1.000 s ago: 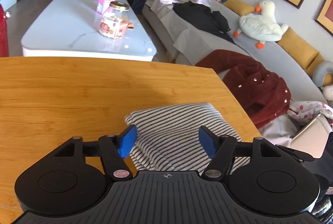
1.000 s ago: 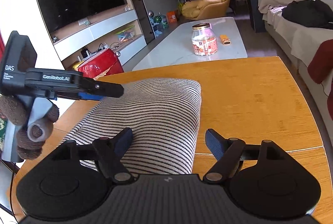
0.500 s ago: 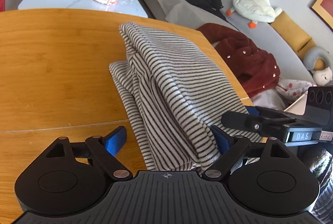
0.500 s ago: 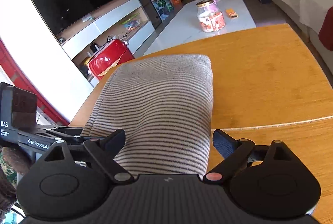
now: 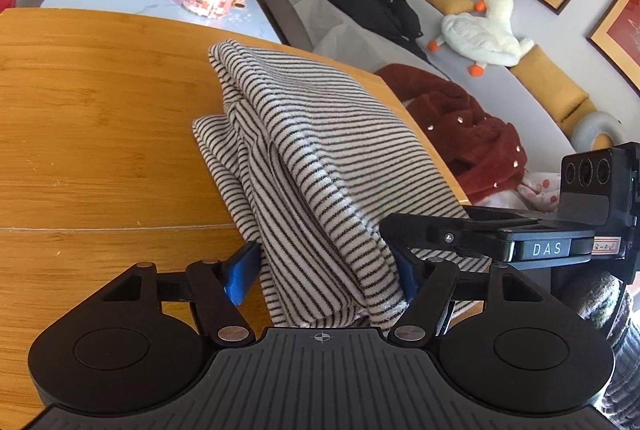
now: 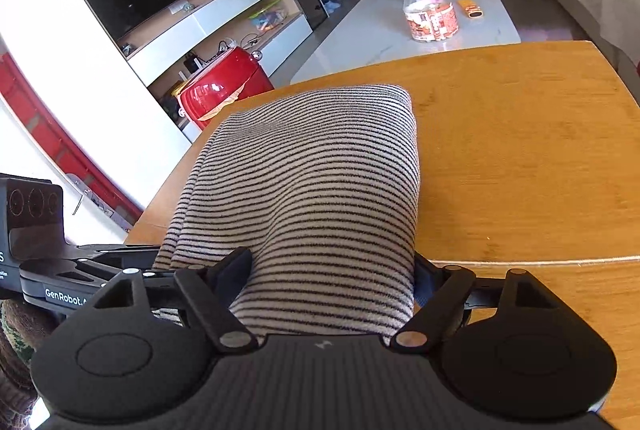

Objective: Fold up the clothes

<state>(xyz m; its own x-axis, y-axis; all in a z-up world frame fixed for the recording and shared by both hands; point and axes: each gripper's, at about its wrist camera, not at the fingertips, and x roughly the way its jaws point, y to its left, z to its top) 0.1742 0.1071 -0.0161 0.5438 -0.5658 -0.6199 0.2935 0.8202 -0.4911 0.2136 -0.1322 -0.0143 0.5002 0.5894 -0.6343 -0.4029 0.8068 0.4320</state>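
A black-and-white striped garment (image 5: 320,150) lies folded in a long strip on the wooden table (image 5: 100,150). My left gripper (image 5: 322,276) straddles its near end. Its jaws are closing, and the blue pads press the bunched cloth from both sides. My right gripper's black finger (image 5: 424,228) reaches in beside it from the right. In the right wrist view the striped garment (image 6: 312,170) humps up between the jaws of my right gripper (image 6: 332,270). These jaws are closing too, with the cloth squeezed between them. The table (image 6: 520,170) shows bare to the right.
A white coffee table with a glass jar (image 6: 430,10) stands beyond the wooden table. A sofa on the right holds a dark red coat (image 5: 460,118), a black garment and a plush duck (image 5: 480,30). A red bin (image 6: 224,90) sits by the TV unit.
My left gripper has drawn back from over the garment to its near end. Both grippers' jaws have narrowed onto the cloth, which now bulges between them.
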